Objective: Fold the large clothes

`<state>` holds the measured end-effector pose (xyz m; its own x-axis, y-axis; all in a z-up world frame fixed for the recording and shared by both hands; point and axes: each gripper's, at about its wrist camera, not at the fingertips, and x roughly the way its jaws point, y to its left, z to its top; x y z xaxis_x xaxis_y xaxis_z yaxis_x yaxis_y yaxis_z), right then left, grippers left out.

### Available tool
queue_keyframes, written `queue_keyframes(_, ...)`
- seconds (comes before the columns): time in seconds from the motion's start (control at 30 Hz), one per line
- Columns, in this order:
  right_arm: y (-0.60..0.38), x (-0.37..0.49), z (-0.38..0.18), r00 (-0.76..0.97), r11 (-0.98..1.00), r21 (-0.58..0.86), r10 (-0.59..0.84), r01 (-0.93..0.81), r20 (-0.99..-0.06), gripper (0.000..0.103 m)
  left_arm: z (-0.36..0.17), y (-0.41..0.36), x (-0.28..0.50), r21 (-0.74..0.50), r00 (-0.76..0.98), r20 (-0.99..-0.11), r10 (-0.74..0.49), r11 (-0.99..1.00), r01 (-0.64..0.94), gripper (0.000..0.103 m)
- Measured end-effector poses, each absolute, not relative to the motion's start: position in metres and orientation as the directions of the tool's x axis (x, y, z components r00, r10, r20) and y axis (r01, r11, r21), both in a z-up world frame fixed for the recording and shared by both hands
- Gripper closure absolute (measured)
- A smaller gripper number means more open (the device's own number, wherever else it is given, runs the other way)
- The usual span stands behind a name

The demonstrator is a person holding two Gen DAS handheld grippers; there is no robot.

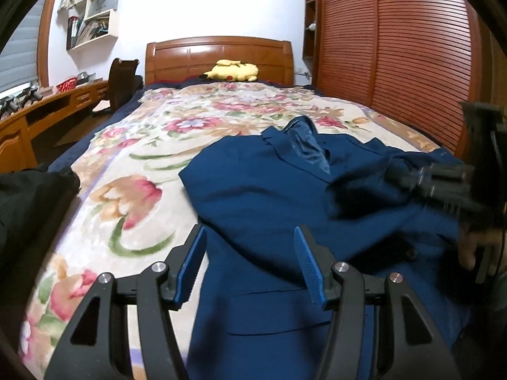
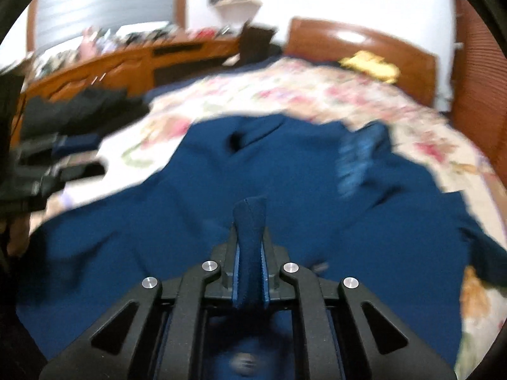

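A dark blue jacket (image 1: 269, 196) lies spread and rumpled on the floral bedspread (image 1: 136, 164), collar and shiny lining toward the headboard. My left gripper (image 1: 250, 253) stands open over the jacket's near left edge, and its blue pads (image 1: 193, 262) are clear of the cloth. In the right wrist view my right gripper (image 2: 250, 232) is shut on a raised fold of the jacket (image 2: 285, 171), which sticks up between the pads. In the left wrist view the right gripper (image 1: 424, 183) appears blurred at the right edge over the jacket. In the right wrist view the left gripper (image 2: 63, 161) shows at the far left.
A yellow plush toy (image 1: 233, 71) rests by the wooden headboard (image 1: 218, 57). Louvred wardrobe doors (image 1: 396, 47) run along the right side of the bed. A wooden desk (image 1: 47, 107) and a chair (image 1: 122, 76) stand at left. A black garment (image 1: 31, 196) lies on the bed's left edge.
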<state>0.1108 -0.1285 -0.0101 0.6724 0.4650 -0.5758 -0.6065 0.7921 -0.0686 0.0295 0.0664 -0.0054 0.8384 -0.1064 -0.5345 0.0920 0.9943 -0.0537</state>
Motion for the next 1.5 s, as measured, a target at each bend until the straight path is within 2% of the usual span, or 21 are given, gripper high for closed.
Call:
queue_keyframes(0.17,-0.189,0.112,0.021,0.809,0.895,-0.047,0.377,-0.444,-0.451,0.097,-0.005,0.064,0.031,-0.07,0.838,-0.531,-0.123,0.992,0.102,0.047)
queue_keyframes(0.3,-0.223,0.11,0.031,0.862,0.931,-0.051,0.312,-0.361,-0.399,0.097,-0.004,0.062,0.033,-0.084,0.837,-0.53,-0.135,0.991,0.107,0.047)
queue_keyframes(0.47,-0.255,0.11,0.022,0.886,0.962,-0.088,0.201,-0.259,-0.418,0.097,-0.002,0.054,0.034,-0.073,0.84,-0.524,-0.142,0.99,0.121,0.047)
queue_keyframes(0.67,-0.28,0.092,0.007,0.839,0.966,-0.03,0.208,-0.258,-0.502,0.096,0.001,0.042,0.035,-0.074,0.839,-0.518,-0.164,0.986,0.147,0.047)
queue_keyframes(0.83,-0.287,0.065,-0.003,0.793,0.964,-0.017,0.208,-0.265,-0.573,0.085,0.001,0.032,0.035,-0.07,0.835,-0.519,-0.183,0.983,0.172,0.047)
queue_keyframes(1.0,-0.29,0.047,0.003,0.803,0.969,-0.068,0.156,-0.237,-0.576,0.051,0.004,0.026,0.035,-0.073,0.835,-0.513,-0.2,0.979,0.189,0.047)
queue_keyframes(1.1,-0.292,0.045,0.012,0.817,0.97,-0.092,0.136,-0.225,-0.561,0.047,0.005,0.024,0.036,-0.085,0.835,-0.507,-0.212,0.977,0.196,0.047)
queue_keyframes(1.5,-0.308,0.081,0.016,0.795,0.966,-0.122,0.112,-0.228,-0.596,0.044,0.009,-0.001,0.05,-0.109,0.839,-0.484,-0.249,0.968,0.225,0.047)
